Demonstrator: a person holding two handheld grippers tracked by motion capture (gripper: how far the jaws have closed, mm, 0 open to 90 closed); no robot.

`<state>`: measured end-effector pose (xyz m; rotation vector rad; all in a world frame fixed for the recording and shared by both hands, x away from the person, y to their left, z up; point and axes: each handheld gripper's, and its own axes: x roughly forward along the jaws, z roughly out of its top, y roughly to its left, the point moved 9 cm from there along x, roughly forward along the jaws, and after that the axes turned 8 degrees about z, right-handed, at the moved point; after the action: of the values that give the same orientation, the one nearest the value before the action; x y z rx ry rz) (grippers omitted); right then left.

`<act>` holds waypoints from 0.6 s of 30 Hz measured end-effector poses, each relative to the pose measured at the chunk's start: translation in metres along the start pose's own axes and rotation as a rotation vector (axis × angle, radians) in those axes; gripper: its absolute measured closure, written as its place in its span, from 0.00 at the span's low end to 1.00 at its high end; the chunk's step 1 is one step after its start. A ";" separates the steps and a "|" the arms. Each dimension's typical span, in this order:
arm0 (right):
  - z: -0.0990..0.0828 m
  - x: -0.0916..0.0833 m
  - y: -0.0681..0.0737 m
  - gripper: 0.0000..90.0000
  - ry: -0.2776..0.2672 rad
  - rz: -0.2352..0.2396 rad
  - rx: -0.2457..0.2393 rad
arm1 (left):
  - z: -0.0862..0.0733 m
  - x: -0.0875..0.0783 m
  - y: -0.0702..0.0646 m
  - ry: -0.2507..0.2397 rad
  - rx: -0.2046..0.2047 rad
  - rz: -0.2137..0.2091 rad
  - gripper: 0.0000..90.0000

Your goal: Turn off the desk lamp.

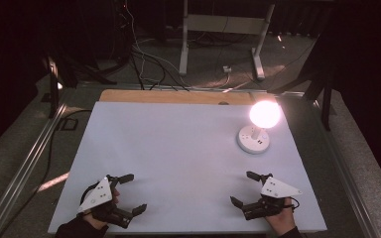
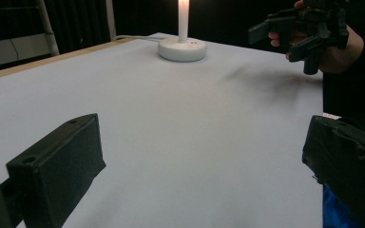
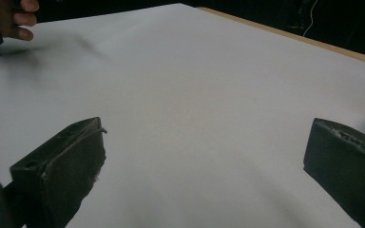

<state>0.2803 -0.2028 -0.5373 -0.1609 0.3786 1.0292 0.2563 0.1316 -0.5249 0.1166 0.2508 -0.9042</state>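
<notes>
High view: unlabelled lamp (image 1: 258, 130), both tongs wide.

Both hands sit low at the near edge, well apart from each other. The left gripper (image 1: 129, 193) has its jaws spread wide with nothing between them, and the right gripper (image 1: 243, 188) is the same, wide open and pointing inward toward the left one.

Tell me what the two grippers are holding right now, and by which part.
Nothing. The left gripper and the right gripper both have open, empty jaws over the white table, well short of the lit lamp.
</notes>
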 end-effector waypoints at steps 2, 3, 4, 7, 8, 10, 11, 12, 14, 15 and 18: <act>-0.001 0.001 0.000 0.00 0.008 0.002 0.007 | 0.000 0.000 0.000 0.000 0.001 0.000 0.01; -0.002 0.001 0.000 0.00 0.012 0.005 0.010 | 0.000 0.000 0.000 -0.001 0.001 0.000 0.01; -0.002 0.001 0.000 0.00 0.016 0.008 0.016 | 0.001 0.000 0.000 -0.005 -0.003 -0.001 0.01; -0.003 0.002 0.001 0.00 0.028 0.013 0.022 | 0.001 -0.001 0.000 -0.007 -0.002 -0.002 0.01; -0.003 0.003 0.001 0.00 0.030 0.014 0.021 | 0.001 -0.001 0.000 -0.007 -0.002 -0.002 0.01; -0.002 0.003 0.003 0.00 0.029 0.024 0.025 | 0.001 -0.001 0.000 -0.009 -0.007 -0.001 0.01; -0.002 0.003 0.003 0.00 0.025 0.025 0.029 | 0.001 -0.001 0.000 -0.009 -0.009 0.000 0.01; -0.002 0.003 0.003 0.00 0.026 0.024 0.030 | 0.001 -0.001 0.000 -0.009 -0.009 0.000 0.01; -0.002 0.004 0.004 0.00 0.033 0.023 0.018 | 0.002 -0.001 0.000 -0.010 -0.005 -0.002 0.01; -0.001 0.004 0.005 0.00 0.034 0.017 0.013 | 0.002 -0.001 0.000 -0.012 -0.006 0.000 0.01; -0.001 0.006 0.008 0.00 0.035 0.032 0.016 | 0.001 -0.001 0.000 -0.007 -0.006 0.000 0.01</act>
<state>0.2757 -0.1944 -0.5396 -0.1589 0.4225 1.0557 0.2559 0.1317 -0.5236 0.1079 0.2466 -0.9040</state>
